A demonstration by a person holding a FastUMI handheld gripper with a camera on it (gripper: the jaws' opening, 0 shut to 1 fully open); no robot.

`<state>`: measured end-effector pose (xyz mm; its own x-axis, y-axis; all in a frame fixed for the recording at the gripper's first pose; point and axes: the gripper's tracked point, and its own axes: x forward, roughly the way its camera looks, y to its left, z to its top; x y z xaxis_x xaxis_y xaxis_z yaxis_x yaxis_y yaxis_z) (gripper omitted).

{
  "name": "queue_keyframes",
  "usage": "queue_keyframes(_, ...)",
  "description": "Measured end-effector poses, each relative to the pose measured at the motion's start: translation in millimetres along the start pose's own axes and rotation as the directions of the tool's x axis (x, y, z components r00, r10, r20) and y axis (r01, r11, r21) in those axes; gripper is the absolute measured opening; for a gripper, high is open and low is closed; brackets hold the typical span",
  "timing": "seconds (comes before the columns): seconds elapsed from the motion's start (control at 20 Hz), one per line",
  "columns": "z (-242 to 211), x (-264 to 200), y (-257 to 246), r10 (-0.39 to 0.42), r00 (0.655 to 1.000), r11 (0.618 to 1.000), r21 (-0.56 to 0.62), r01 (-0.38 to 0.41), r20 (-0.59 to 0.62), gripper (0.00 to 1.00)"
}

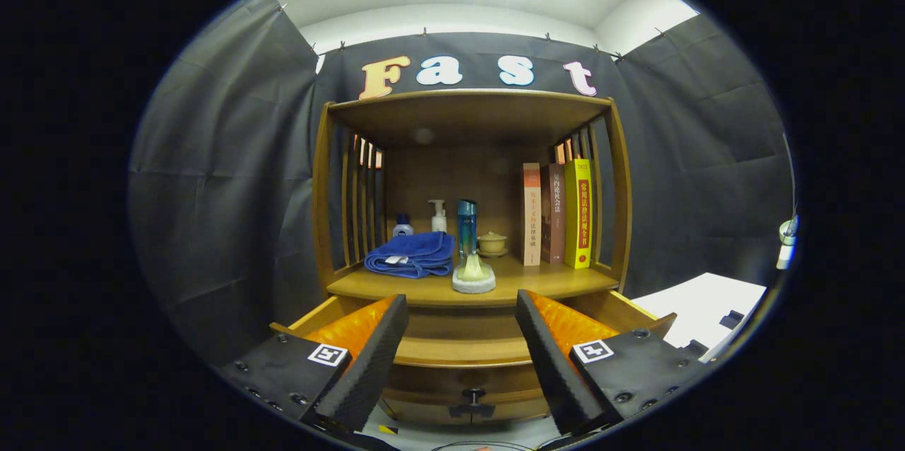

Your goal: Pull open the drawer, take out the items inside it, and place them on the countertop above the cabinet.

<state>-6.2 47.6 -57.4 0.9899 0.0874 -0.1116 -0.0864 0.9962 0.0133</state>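
Observation:
The wooden cabinet's drawer (459, 352) stands pulled out toward me, its dark knob (472, 394) on the front panel low between my fingers. Its inside is mostly hidden by the front panel and my fingers. My gripper (461, 301) is open, with nothing between the fingers, and hovers over the drawer just short of the countertop (551, 285). At the countertop's front edge, just ahead of the fingertips, sits a white round pad with a pale yellow piece on top (474, 276). A tall blue bottle (466, 227) stands right behind it.
On the countertop lie a folded blue towel (412, 254), two small pump bottles (438, 215), a small lidded cup (492, 243) and three upright books (558, 214) at the right. A shelf roof (466, 108) spans above. A white table (707, 302) stands to the right.

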Motion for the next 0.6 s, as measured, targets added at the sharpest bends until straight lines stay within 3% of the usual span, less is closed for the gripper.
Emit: queue_keyframes(0.6,-79,-7,-8,-0.011,1.000,1.000,-0.014,0.010,-0.027,1.00)
